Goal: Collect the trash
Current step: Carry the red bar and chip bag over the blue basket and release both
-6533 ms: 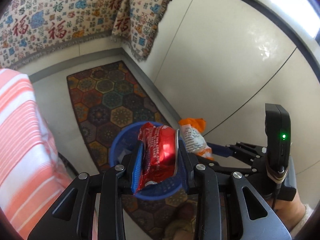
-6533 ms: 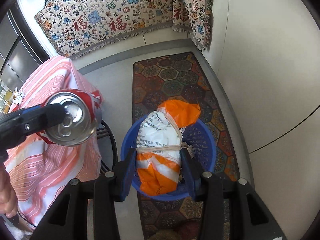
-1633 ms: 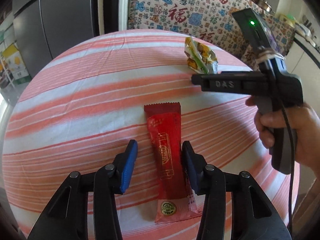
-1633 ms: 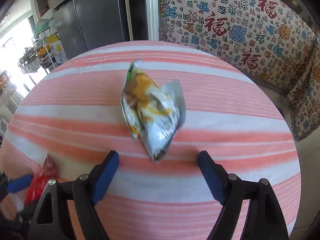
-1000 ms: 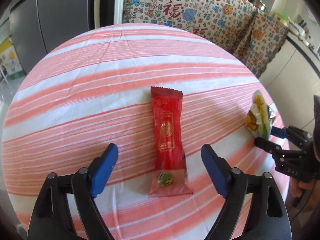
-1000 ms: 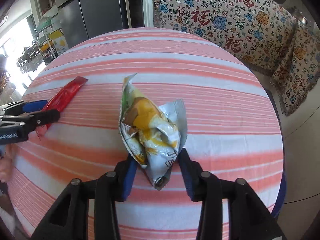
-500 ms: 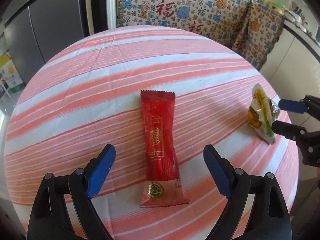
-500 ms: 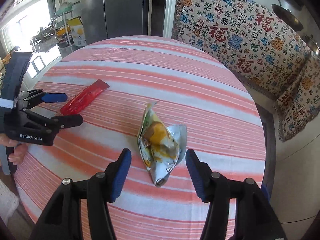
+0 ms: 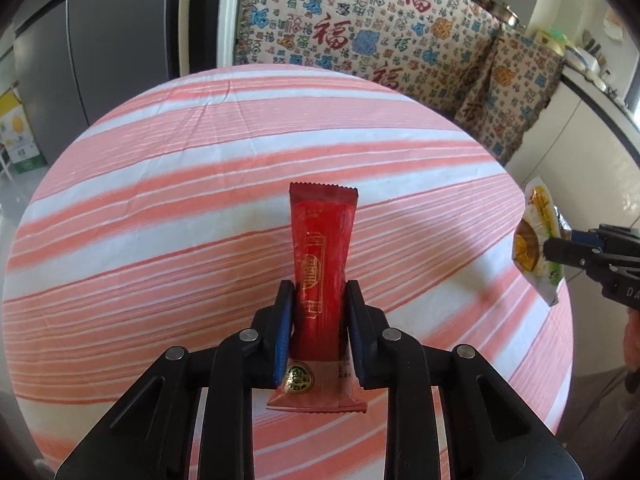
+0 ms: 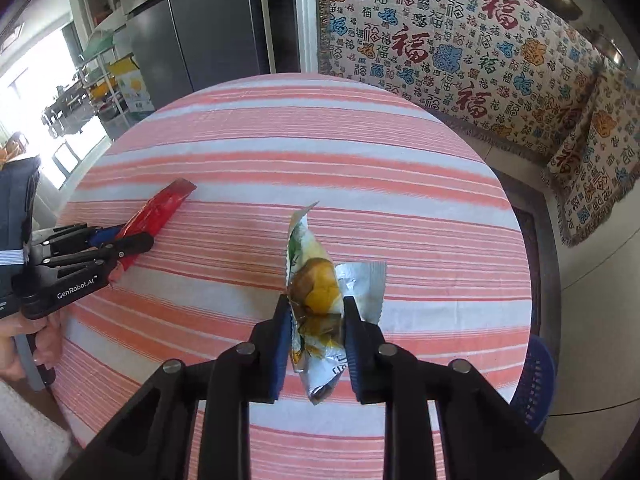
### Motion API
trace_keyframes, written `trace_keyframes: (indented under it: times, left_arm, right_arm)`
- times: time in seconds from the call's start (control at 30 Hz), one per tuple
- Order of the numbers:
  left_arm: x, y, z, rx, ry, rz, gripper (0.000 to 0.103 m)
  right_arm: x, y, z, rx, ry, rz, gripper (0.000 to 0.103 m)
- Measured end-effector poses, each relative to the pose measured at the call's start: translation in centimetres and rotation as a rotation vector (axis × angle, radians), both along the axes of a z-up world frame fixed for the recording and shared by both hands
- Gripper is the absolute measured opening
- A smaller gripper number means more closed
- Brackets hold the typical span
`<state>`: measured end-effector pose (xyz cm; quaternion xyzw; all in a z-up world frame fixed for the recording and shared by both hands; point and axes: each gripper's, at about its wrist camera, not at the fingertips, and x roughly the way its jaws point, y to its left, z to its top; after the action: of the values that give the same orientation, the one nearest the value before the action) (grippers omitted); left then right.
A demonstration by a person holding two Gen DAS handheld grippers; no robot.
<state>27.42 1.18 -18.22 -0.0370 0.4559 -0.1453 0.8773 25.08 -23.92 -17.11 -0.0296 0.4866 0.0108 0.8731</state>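
Observation:
My left gripper is shut on a long red snack wrapper over the round striped table. The wrapper sticks out forward between the blue pads. My right gripper is shut on a crumpled yellow and silver snack bag, held just above the table. In the right wrist view the left gripper shows at the left with the red wrapper. In the left wrist view the right gripper shows at the right edge with the bag.
A blue trash basket stands on the floor beyond the table's right edge. A patterned cloth covers the counter behind. A dark fridge stands at the back left. A patterned rug lies on the floor.
Both grippers have closed: the left on the red wrapper, the right on the snack bag. Half a second ago both stood open around them.

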Motion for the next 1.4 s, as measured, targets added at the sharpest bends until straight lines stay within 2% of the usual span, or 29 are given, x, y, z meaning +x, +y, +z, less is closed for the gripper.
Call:
trace_keyframes:
  times: [0.17, 0.23, 0.4, 0.63, 0.87, 1.03, 1.13, 1.4]
  left_arm:
    - [-1.8, -2.1, 1.2, -0.047, -0.003, -0.032, 0.024]
    - [-2.6, -3.9, 2.0, -0.036, -0.022, -0.053, 0.024]
    - [-3.9, -8.1, 3.2, -0.069, -0.028, -0.093, 0.024]
    - [-4.6, -17.3, 5.4, -0.106, -0.032, -0.223, 0.024]
    - [-3.9, -28.9, 6.3, -0.119, -0.02, -0.371, 0.024]
    - [-2.8, -36.4, 4.7, -0.127, 0.022, -0.439, 0.024]
    - [-2.1, -40.3, 3.1, -0.116, 0.052, -0.454, 0.024]
    - [-0.8, -46.8, -1.3, -0.066, 0.112, -0.489, 0.024]
  right_arm:
    - [-1.4, -2.1, 0.1, 0.035, -0.003, -0.039, 0.023]
    - [-2.1, -3.2, 0.3, 0.072, -0.008, -0.055, 0.023]
    - [-4.2, -5.9, 1.0, 0.113, -0.028, -0.087, 0.023]
    - [-7.5, -12.9, 3.7, 0.135, -0.096, -0.175, 0.022]
    - [-11.3, -23.2, 4.8, 0.108, -0.121, -0.354, 0.022]
    - [-13.2, -28.8, 3.9, 0.097, -0.11, -0.456, 0.022]
    - [-13.9, -32.0, 2.3, 0.112, -0.086, -0.516, 0.022]
    - [-14.5, -38.7, -3.0, 0.205, -0.057, -0.634, 0.022]
